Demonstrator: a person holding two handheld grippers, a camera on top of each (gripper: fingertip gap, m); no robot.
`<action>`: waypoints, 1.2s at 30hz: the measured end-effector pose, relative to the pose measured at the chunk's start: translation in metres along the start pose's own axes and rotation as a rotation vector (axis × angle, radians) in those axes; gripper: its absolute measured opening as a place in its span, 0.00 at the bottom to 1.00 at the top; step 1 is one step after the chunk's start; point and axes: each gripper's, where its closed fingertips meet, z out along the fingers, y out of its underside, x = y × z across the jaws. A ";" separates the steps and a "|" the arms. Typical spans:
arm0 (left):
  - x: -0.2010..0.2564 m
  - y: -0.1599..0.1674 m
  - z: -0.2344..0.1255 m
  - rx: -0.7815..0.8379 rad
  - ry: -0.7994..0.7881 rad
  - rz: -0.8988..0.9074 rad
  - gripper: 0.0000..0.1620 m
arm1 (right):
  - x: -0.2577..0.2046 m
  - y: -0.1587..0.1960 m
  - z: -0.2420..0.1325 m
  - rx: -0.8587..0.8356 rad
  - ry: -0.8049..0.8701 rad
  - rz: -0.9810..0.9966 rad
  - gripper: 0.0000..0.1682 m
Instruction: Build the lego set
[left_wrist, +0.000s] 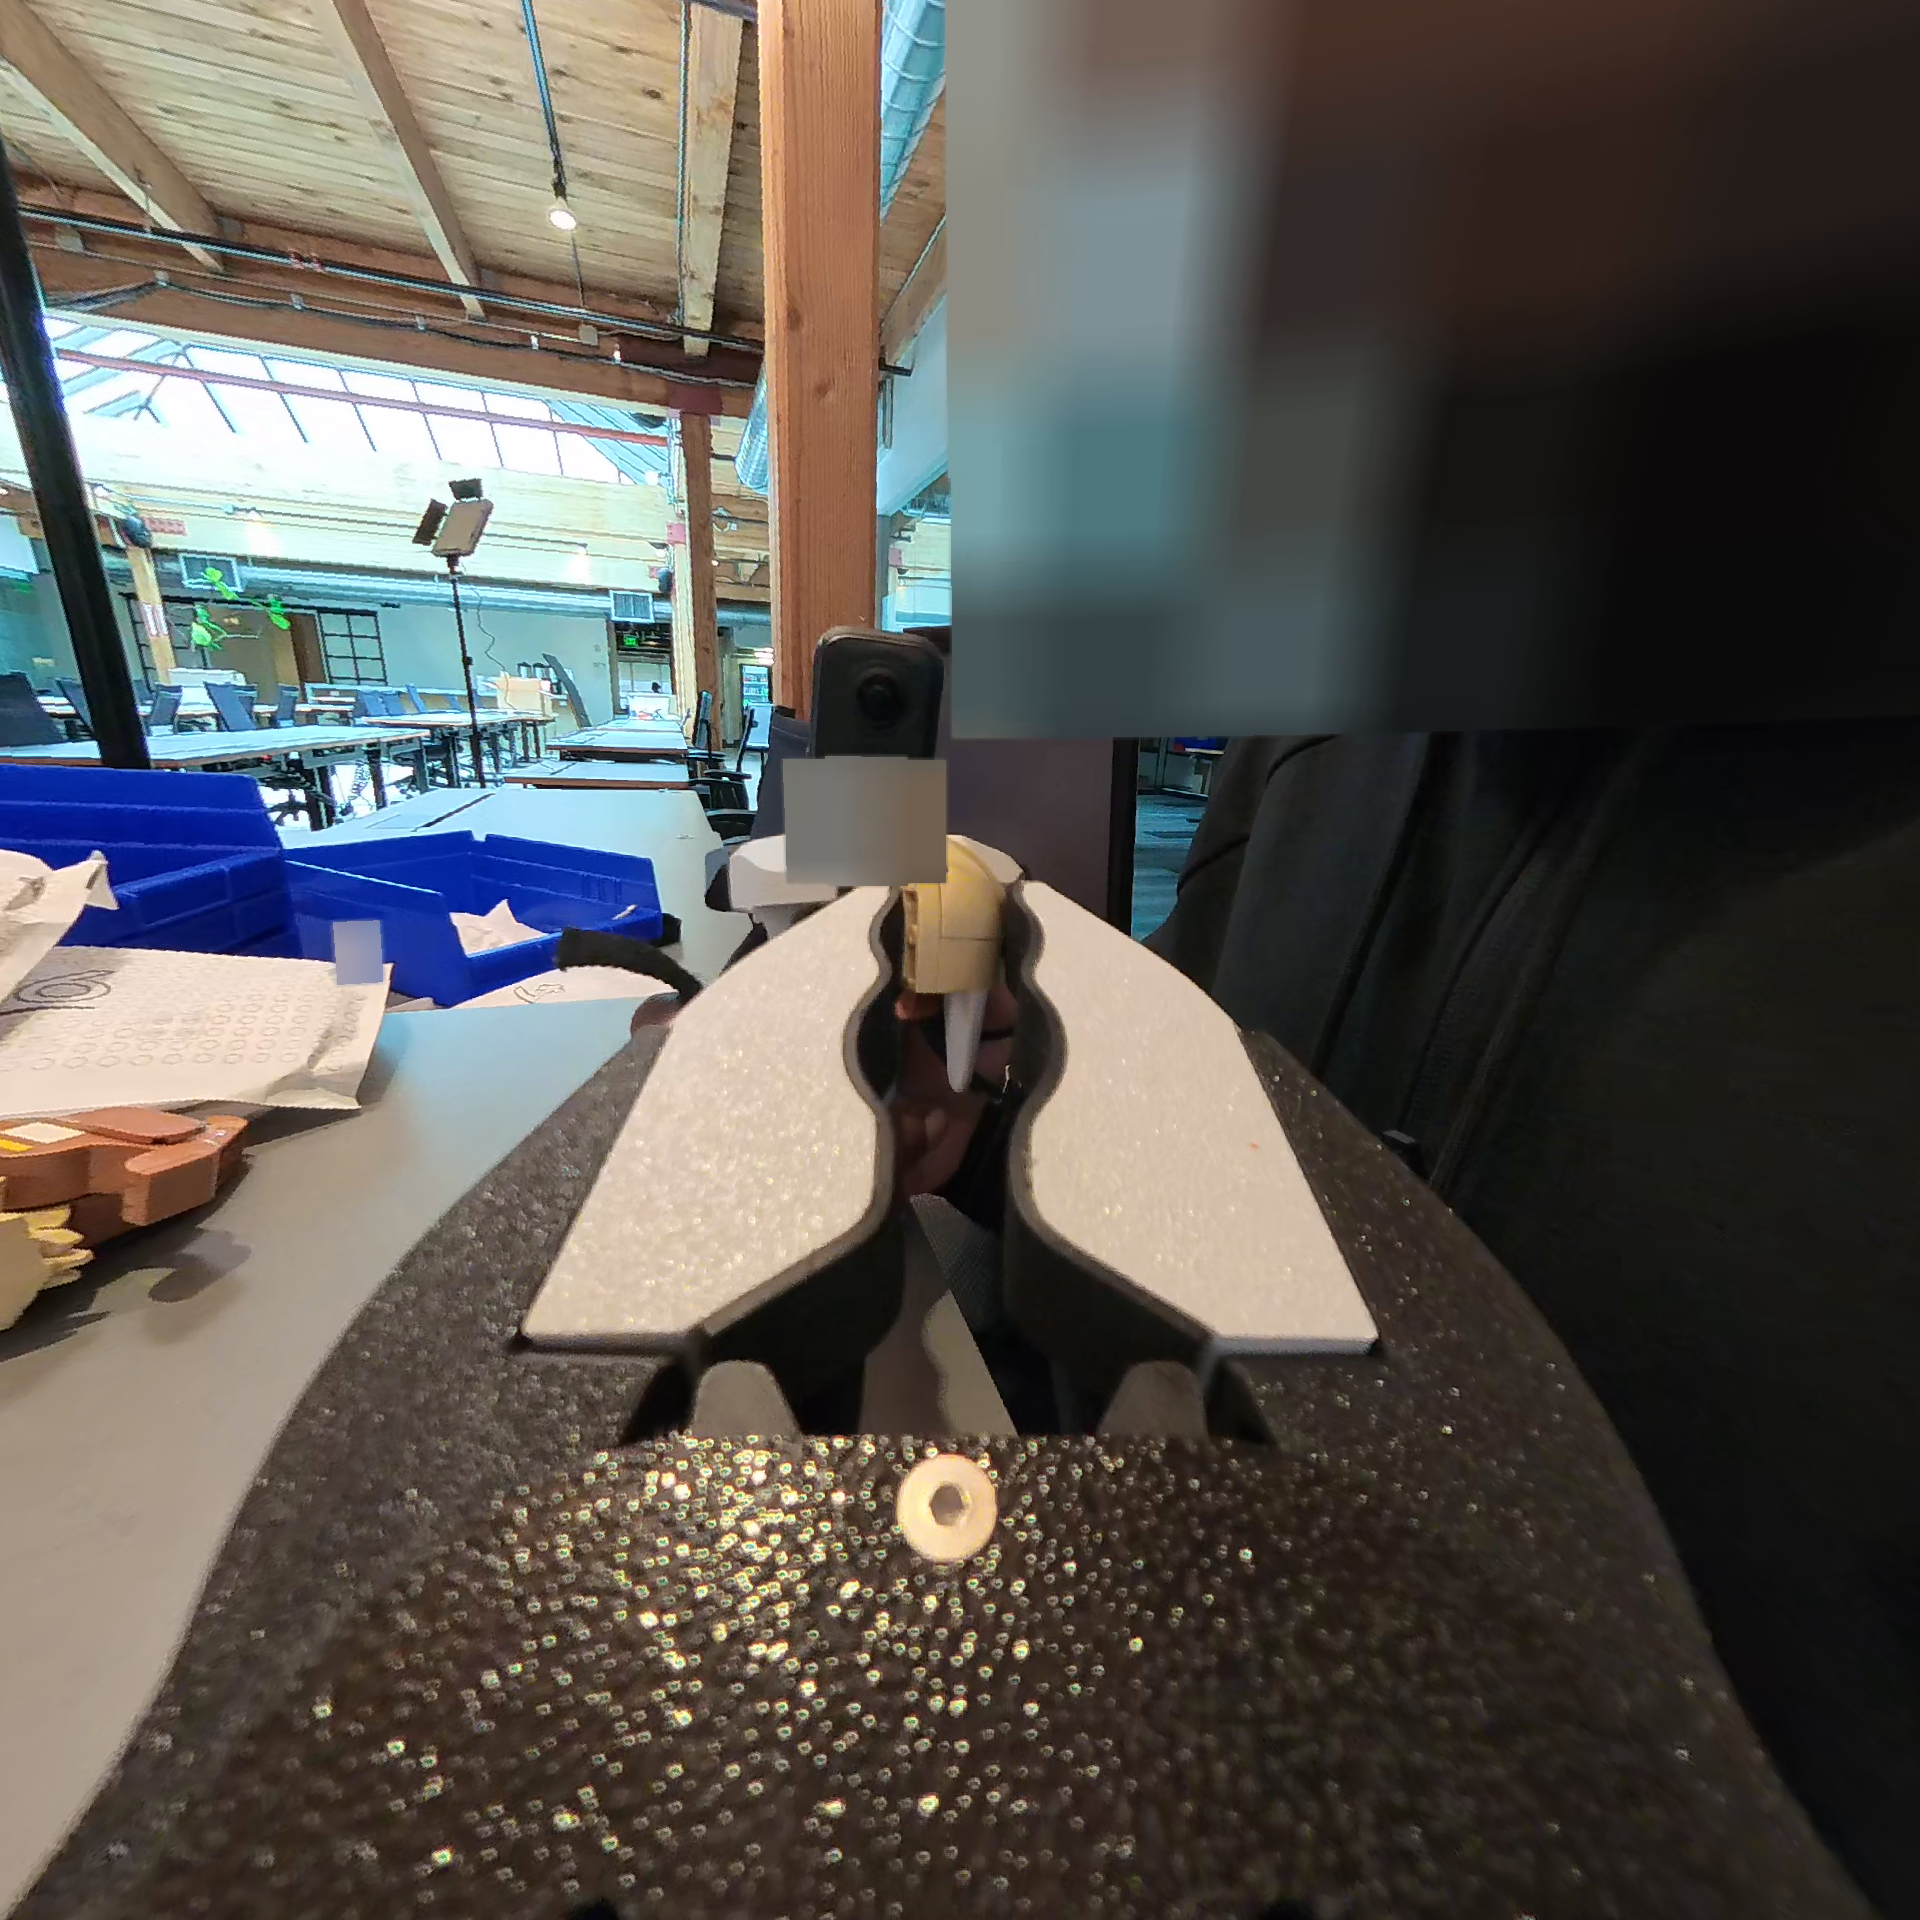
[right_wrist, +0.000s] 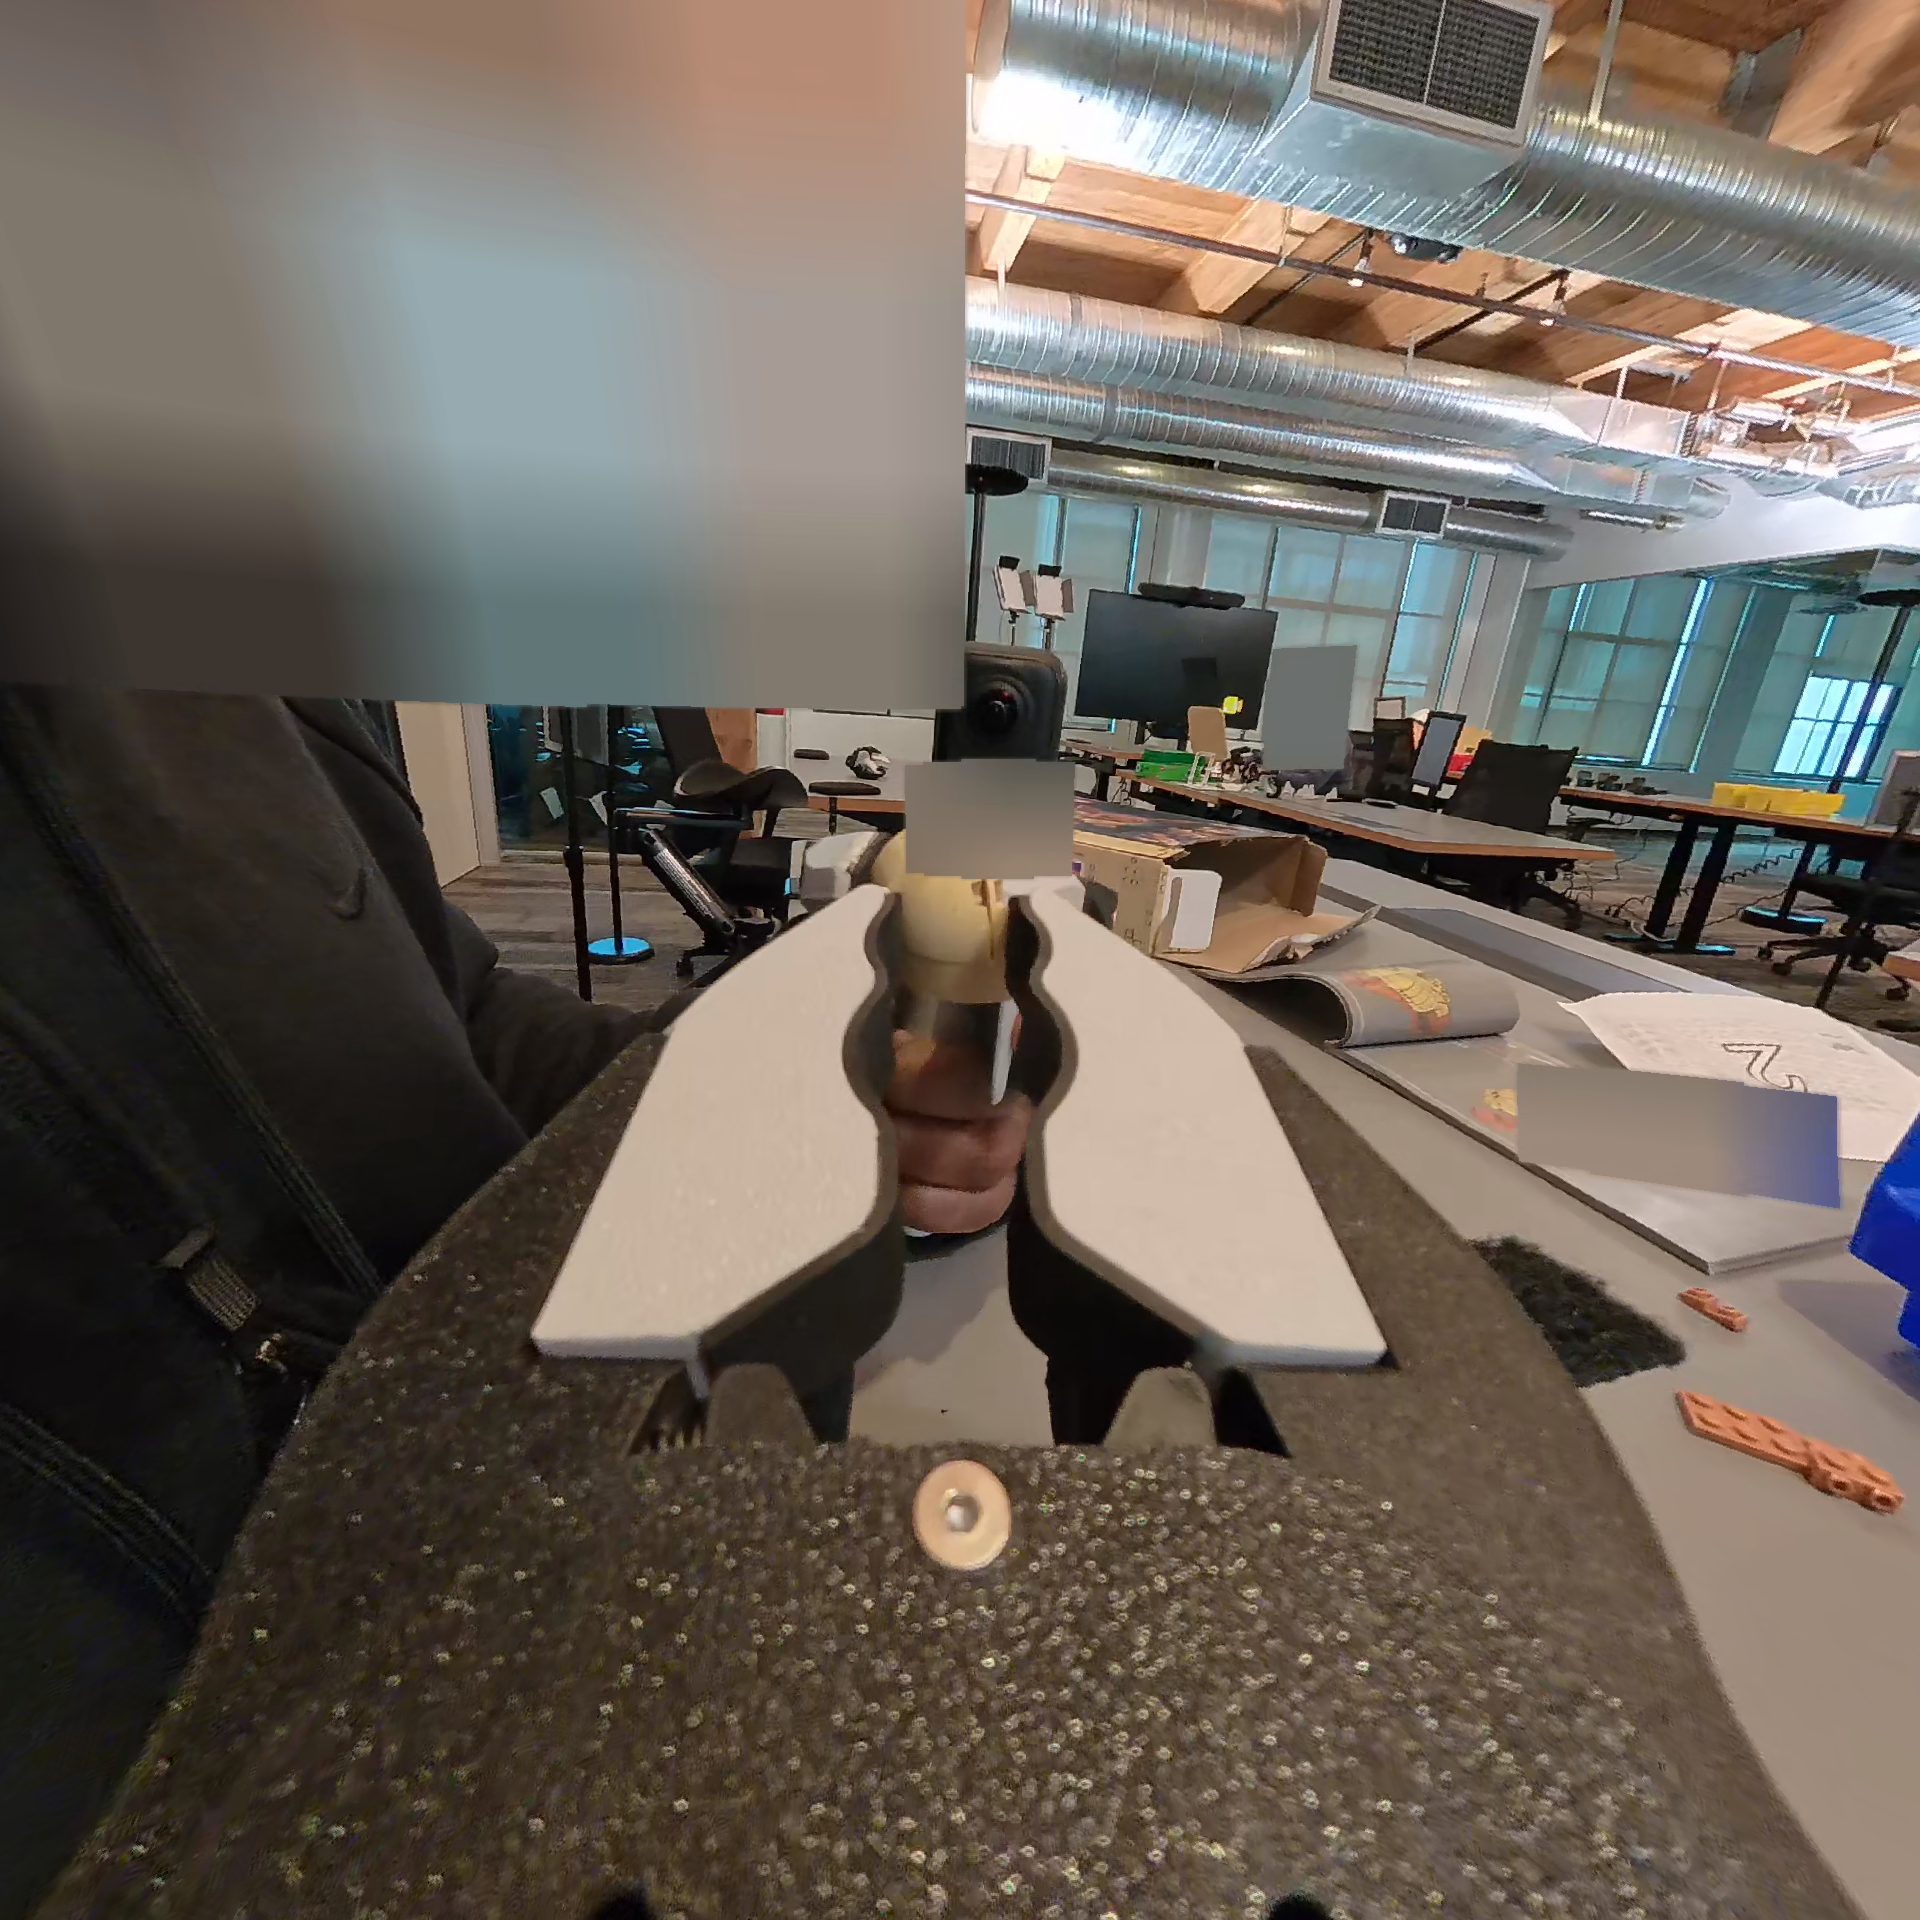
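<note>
Open-plan workshop, grey table: both grippers, left and right, pinch one tan lego sub-assembly aloft above its near edge, apparently pressing parts together; next, steady alignment.

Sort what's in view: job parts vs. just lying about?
Job: tan lego piece with white tusk, clamped by left gripper and right gripper; brown lego build; orange plates.

Lying about: blue bins, cardboard box, paper bag.
</note>
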 end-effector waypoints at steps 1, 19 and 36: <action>0.000 0.000 0.000 -0.002 0.000 -0.002 0.11 | 0.000 0.000 0.000 -0.002 0.000 0.001 0.11; 0.008 0.008 -0.004 -0.061 0.055 -0.043 0.10 | -0.007 0.015 0.000 -0.089 0.081 -0.234 0.18; 0.013 0.033 -0.016 -0.293 0.065 0.024 0.10 | -0.011 0.031 -0.008 -0.218 0.035 -0.312 0.13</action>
